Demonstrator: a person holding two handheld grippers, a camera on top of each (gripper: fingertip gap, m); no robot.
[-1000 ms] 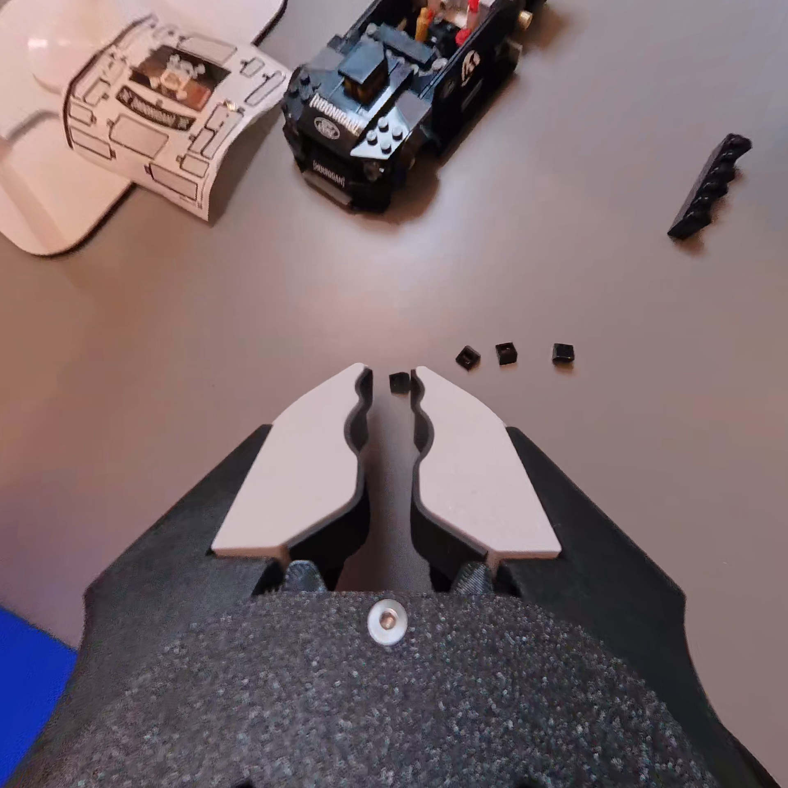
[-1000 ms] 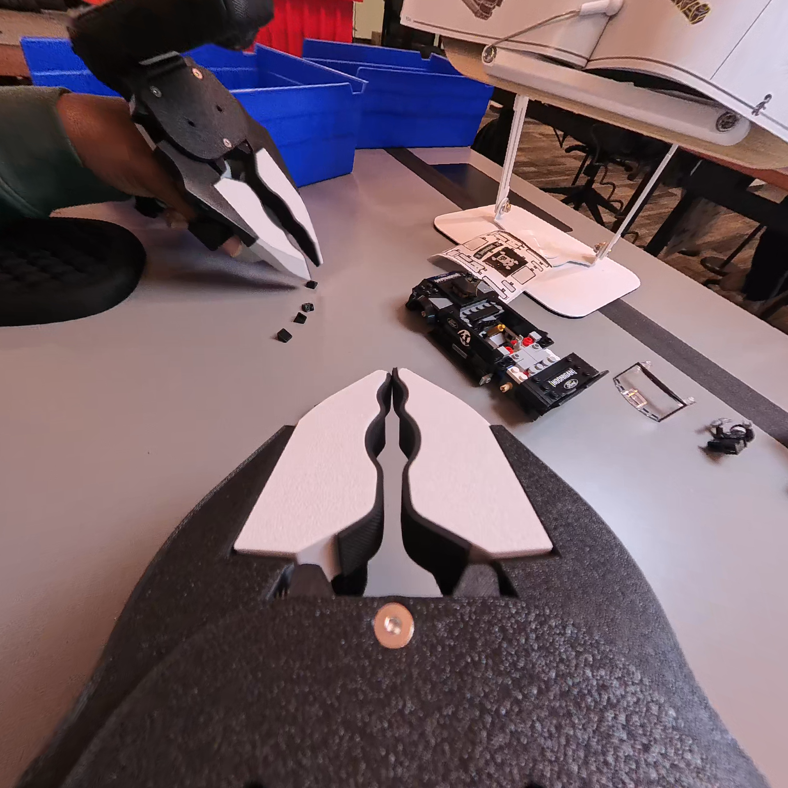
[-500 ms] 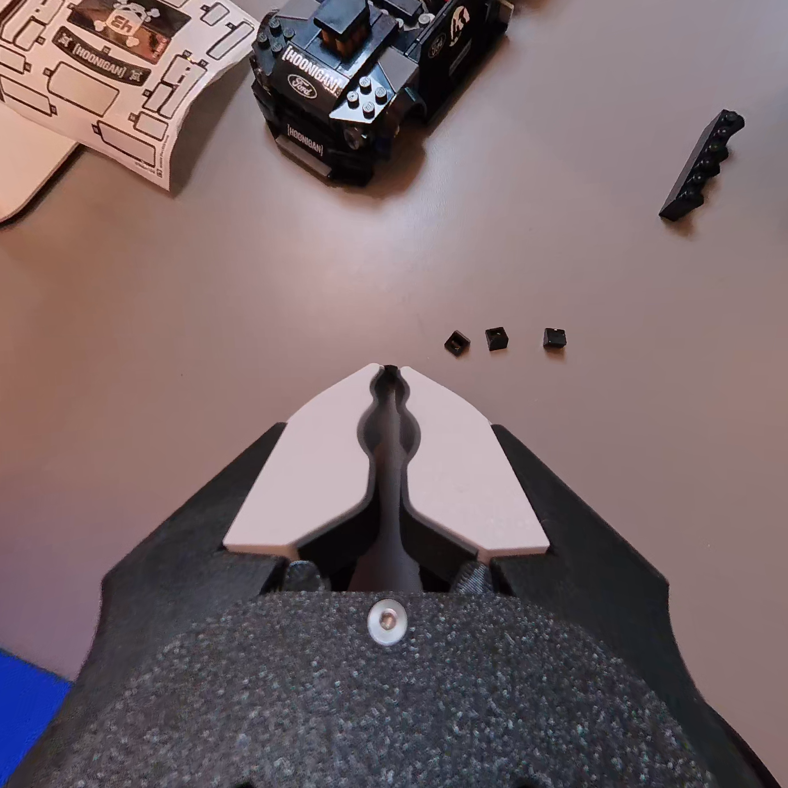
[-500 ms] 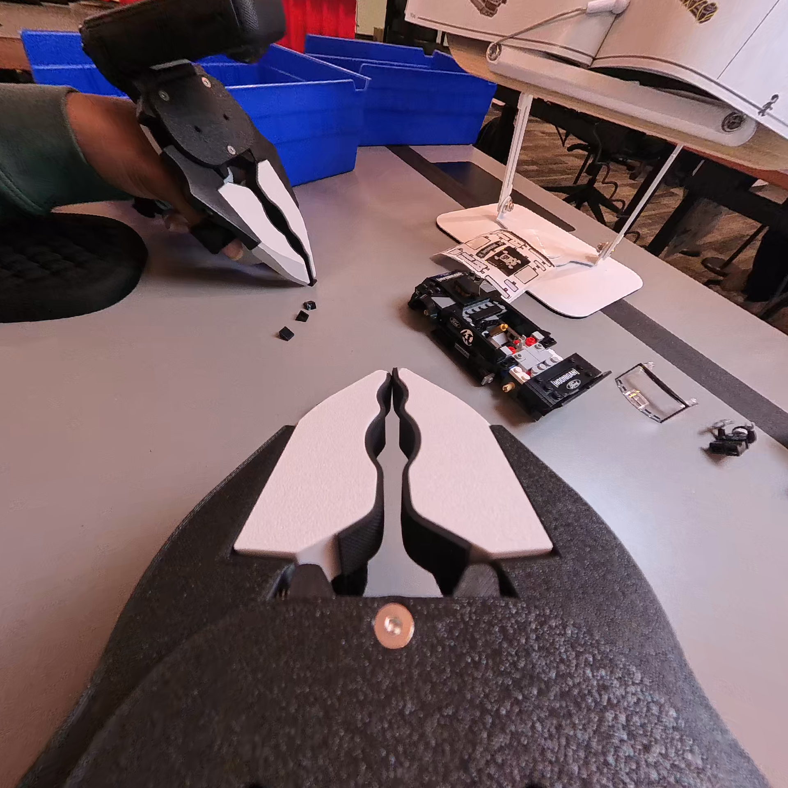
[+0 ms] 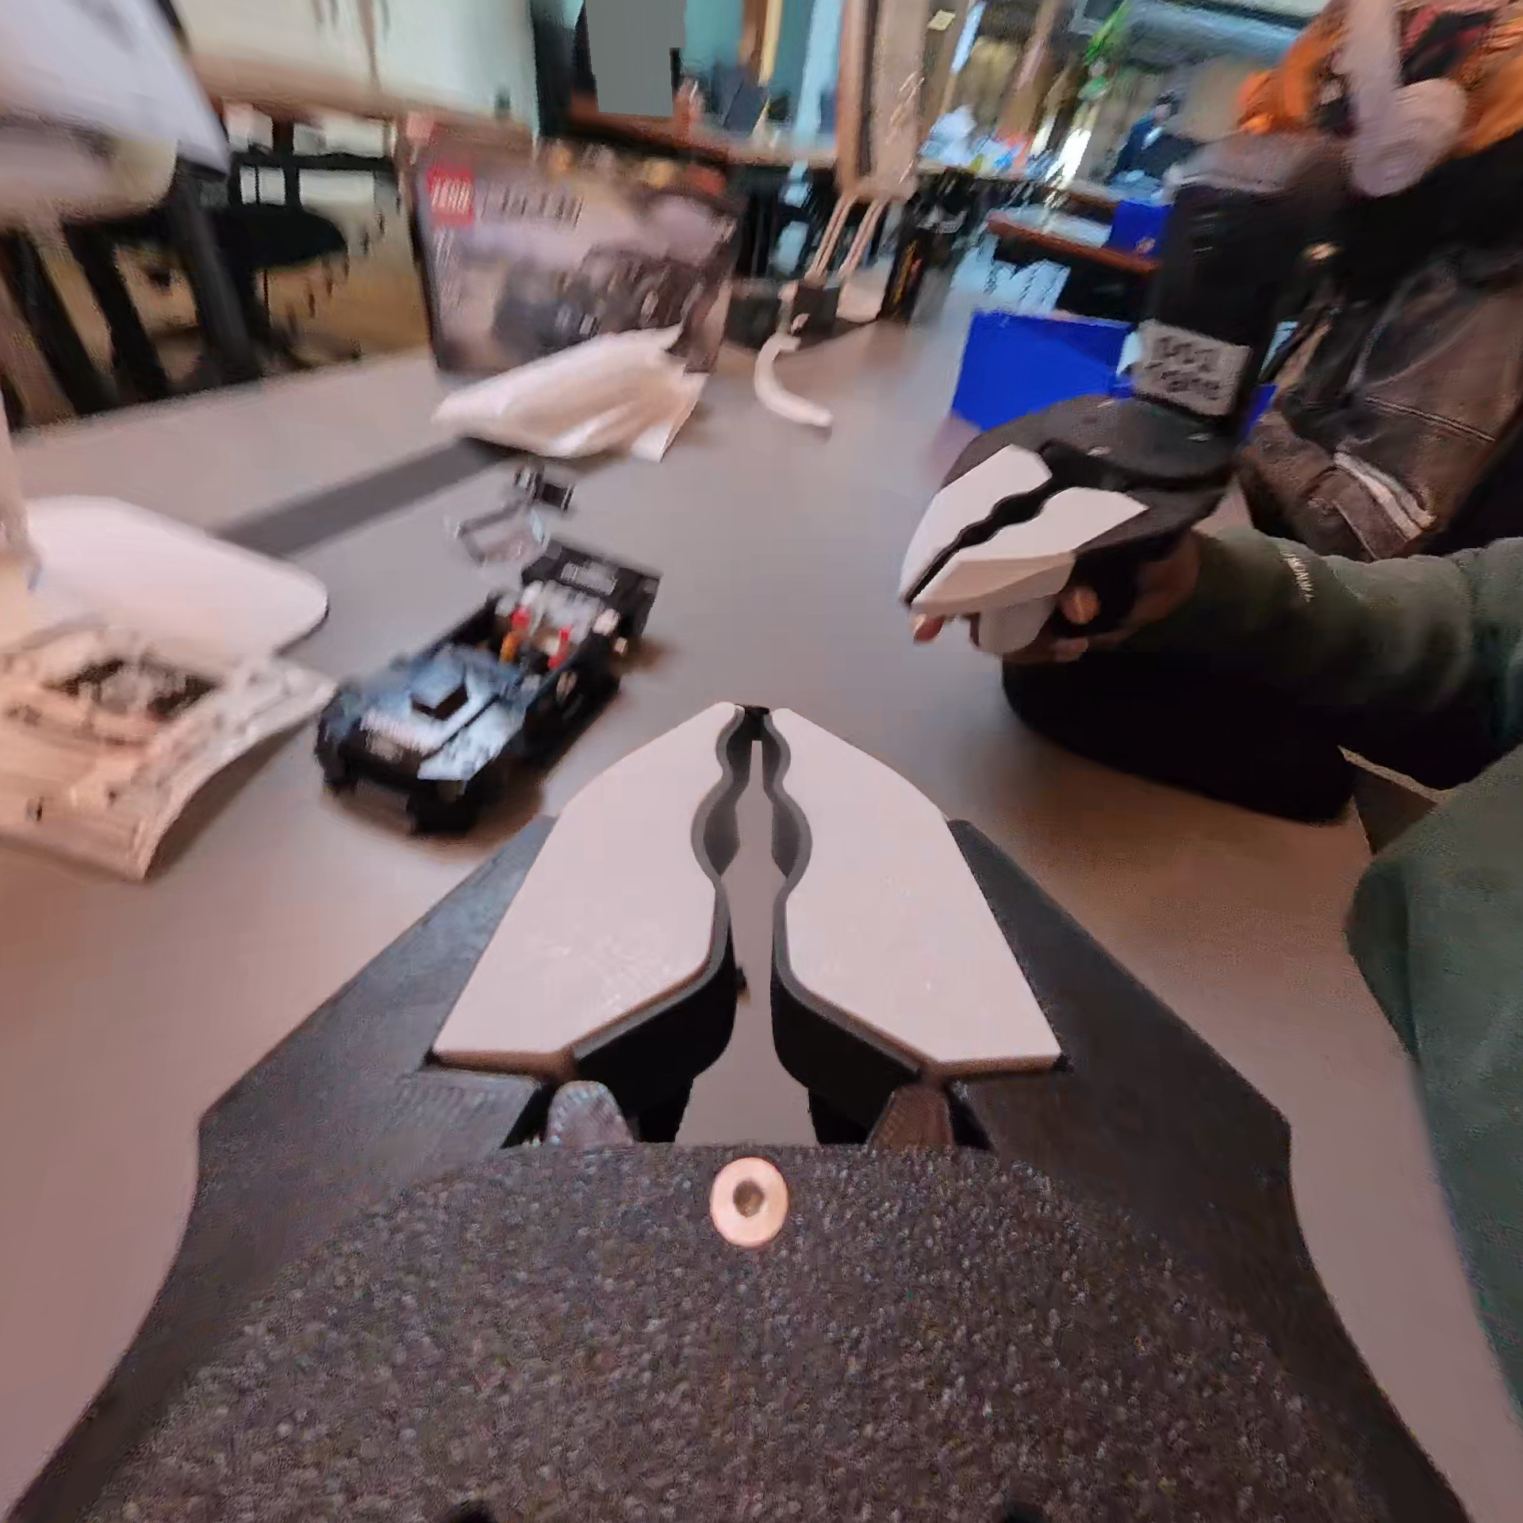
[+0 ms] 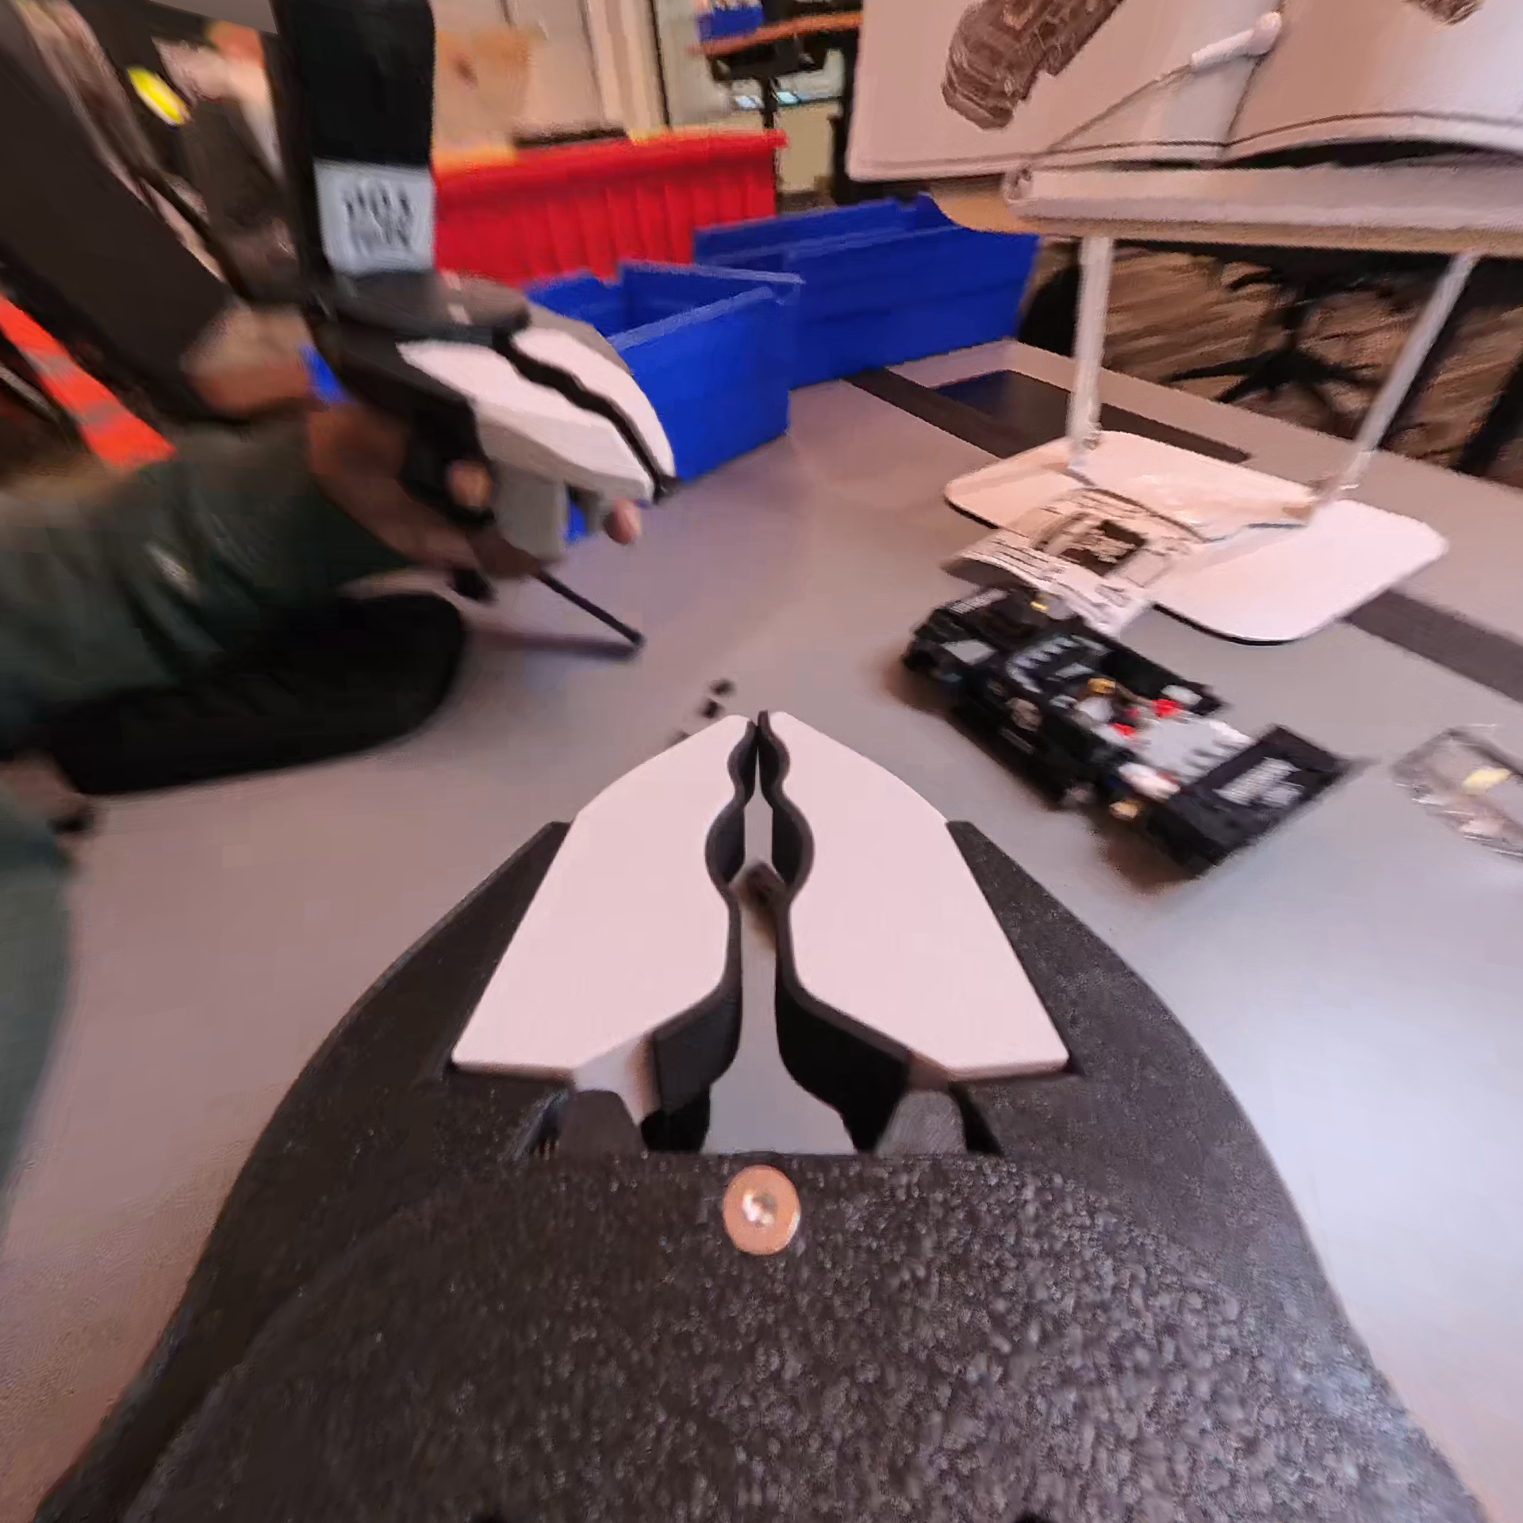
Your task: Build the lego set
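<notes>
While left claw (image 5: 753, 714) grips brick (image 5: 752, 709) — airborne.

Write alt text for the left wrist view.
The left gripper pinches a tiny black piece above a grey table. A black lego car sits ahead left; the shut right gripper is raised at right.

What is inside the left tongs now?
A tiny black piece shows pinched at the left tongs' tips; the fingers cover most of it, so its shape is hidden.
</notes>
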